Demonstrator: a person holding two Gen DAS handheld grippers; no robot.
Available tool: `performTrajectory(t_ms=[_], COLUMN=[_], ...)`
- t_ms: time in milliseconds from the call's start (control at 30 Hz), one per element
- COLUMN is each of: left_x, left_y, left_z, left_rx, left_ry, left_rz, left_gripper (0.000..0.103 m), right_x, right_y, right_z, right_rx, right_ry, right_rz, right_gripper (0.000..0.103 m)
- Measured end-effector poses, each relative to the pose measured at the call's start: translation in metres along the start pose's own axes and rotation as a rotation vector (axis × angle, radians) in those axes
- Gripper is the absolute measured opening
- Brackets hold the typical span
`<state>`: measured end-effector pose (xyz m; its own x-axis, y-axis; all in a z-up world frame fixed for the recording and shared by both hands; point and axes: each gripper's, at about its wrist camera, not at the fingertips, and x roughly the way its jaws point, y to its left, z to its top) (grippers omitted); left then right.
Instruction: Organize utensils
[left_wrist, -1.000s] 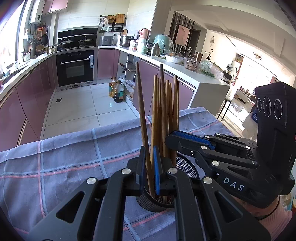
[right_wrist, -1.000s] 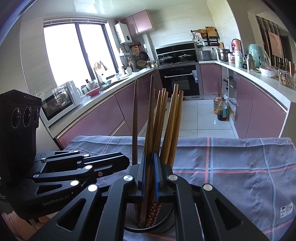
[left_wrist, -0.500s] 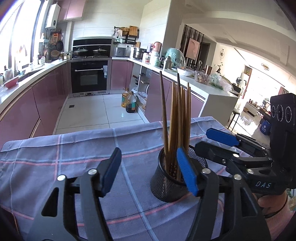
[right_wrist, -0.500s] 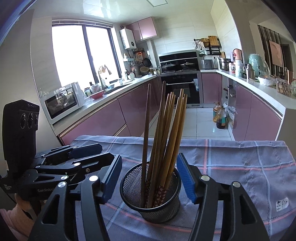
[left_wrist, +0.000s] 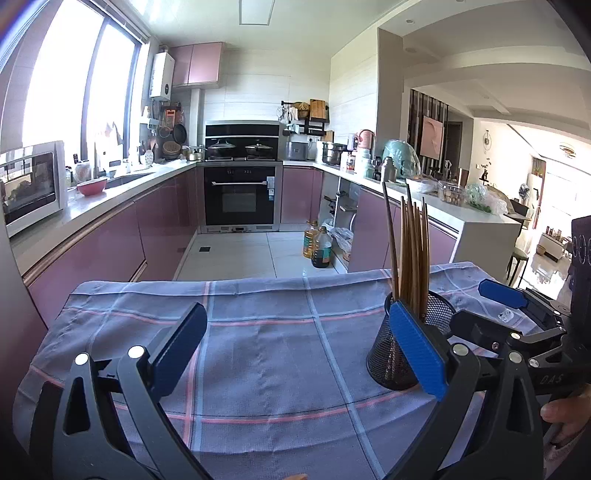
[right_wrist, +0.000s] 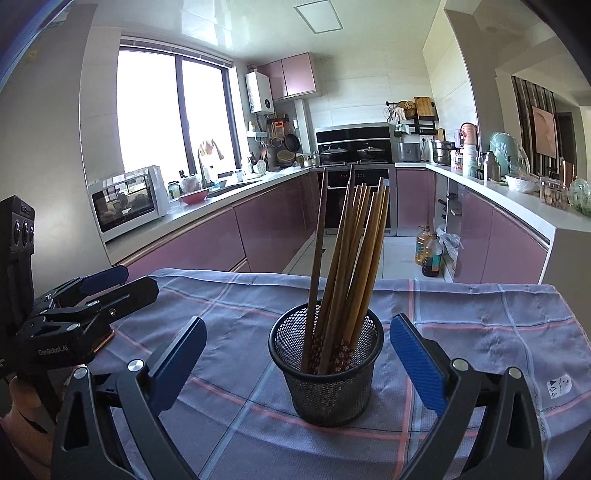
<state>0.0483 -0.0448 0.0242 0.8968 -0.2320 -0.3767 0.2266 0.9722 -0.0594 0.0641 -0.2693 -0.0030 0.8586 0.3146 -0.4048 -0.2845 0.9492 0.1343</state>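
A black mesh cup (right_wrist: 325, 369) stands upright on the checked cloth and holds several wooden chopsticks (right_wrist: 351, 258), leaning slightly. My right gripper (right_wrist: 295, 354) is open and empty, its blue pads on either side of the cup but drawn back from it. My left gripper (left_wrist: 295, 347) is open and empty over bare cloth; the cup (left_wrist: 399, 354) sits behind its right pad, with the chopsticks (left_wrist: 410, 251) rising above. Each gripper shows in the other's view: the right one (left_wrist: 517, 314) beside the cup, the left one (right_wrist: 92, 295) at the cloth's left edge.
The grey-blue checked cloth (left_wrist: 280, 332) covers the table, whose far edge drops to the kitchen floor. Pink cabinets, an oven (left_wrist: 240, 195) and a microwave (right_wrist: 125, 203) stand well beyond. The cloth also shows in the right wrist view (right_wrist: 480, 317).
Both grippers were shut on chopsticks in the cup a second ago. They have opened, let go and pulled back; the chopsticks now stand free in the cup.
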Motion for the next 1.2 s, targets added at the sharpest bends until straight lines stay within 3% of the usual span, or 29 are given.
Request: performTrajectory(t_ms=[500, 1200], left_x=[-0.04, -0.053], left_y=[0.002, -0.003], left_z=[-0.01, -0.013], left_rx=[0.015, 0.003], left_ry=[-0.101, -0.128], left_rz=[0.094, 0.124], left_gripper=[0.097, 0.097], right_x=[-0.016, -0.022], right_y=[0.021, 0.029], right_z=[-0.012, -0.017], right_rx=[-0.034, -0.047], right_ry=[-0.079, -0.117], right_rz=[-0.059, -0.101], right_gripper=[0.096, 0.096])
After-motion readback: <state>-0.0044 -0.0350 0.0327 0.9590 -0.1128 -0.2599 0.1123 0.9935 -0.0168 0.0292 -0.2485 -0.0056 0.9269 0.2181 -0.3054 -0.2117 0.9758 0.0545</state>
